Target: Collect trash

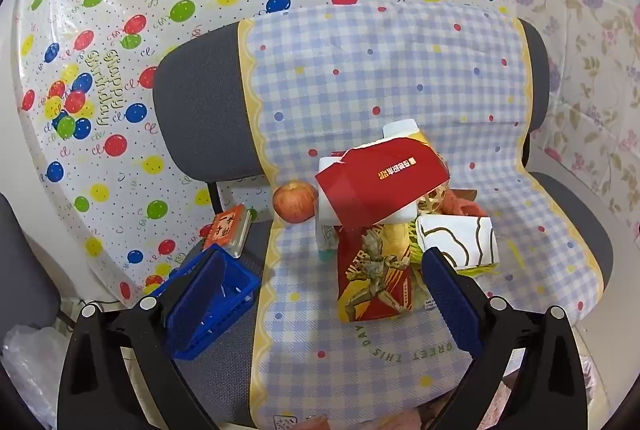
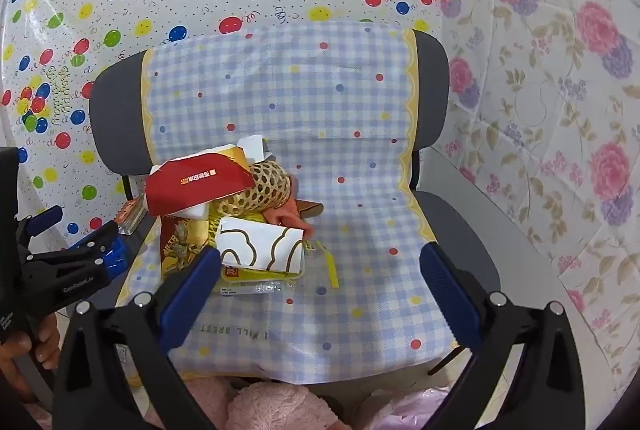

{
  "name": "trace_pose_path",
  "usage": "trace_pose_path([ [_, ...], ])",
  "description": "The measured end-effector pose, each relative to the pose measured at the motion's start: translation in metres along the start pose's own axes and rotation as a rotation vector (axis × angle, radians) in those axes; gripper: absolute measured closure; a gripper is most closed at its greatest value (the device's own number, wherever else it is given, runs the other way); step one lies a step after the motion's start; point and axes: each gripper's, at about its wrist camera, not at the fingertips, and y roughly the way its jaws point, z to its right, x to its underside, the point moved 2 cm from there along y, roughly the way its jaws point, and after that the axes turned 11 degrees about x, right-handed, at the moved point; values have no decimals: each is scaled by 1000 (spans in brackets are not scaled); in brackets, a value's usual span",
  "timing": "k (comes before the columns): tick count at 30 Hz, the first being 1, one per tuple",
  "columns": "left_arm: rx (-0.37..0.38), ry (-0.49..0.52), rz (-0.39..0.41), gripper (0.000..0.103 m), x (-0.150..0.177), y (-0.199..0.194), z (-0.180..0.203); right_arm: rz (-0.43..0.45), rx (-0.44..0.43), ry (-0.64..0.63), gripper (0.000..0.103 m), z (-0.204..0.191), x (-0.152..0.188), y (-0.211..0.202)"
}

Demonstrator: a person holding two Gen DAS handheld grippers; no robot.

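Observation:
A heap of trash lies on the checked cloth that covers a chair. On top is a torn red carton. Below it lie a red and yellow snack packet, a white paper with brown lines, a yellow foam net and a flat yellow wrapper. An apple sits left of the heap. My left gripper hovers open before the packet. My right gripper hangs open just in front of the white paper, holding nothing.
A blue plastic basket stands on the seat's left edge, with an orange-labelled tray behind it. Balloon-print and flower-print sheets hang behind the chair. Something pink and plush lies below the seat's front. A person's hand grips the left tool.

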Motion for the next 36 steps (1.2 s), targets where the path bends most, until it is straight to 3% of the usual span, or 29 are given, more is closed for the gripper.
trace_pose_path([
  [36, -15, 2, 4, 6, -4, 2, -6, -23, 7, 25, 6, 7, 3, 11],
])
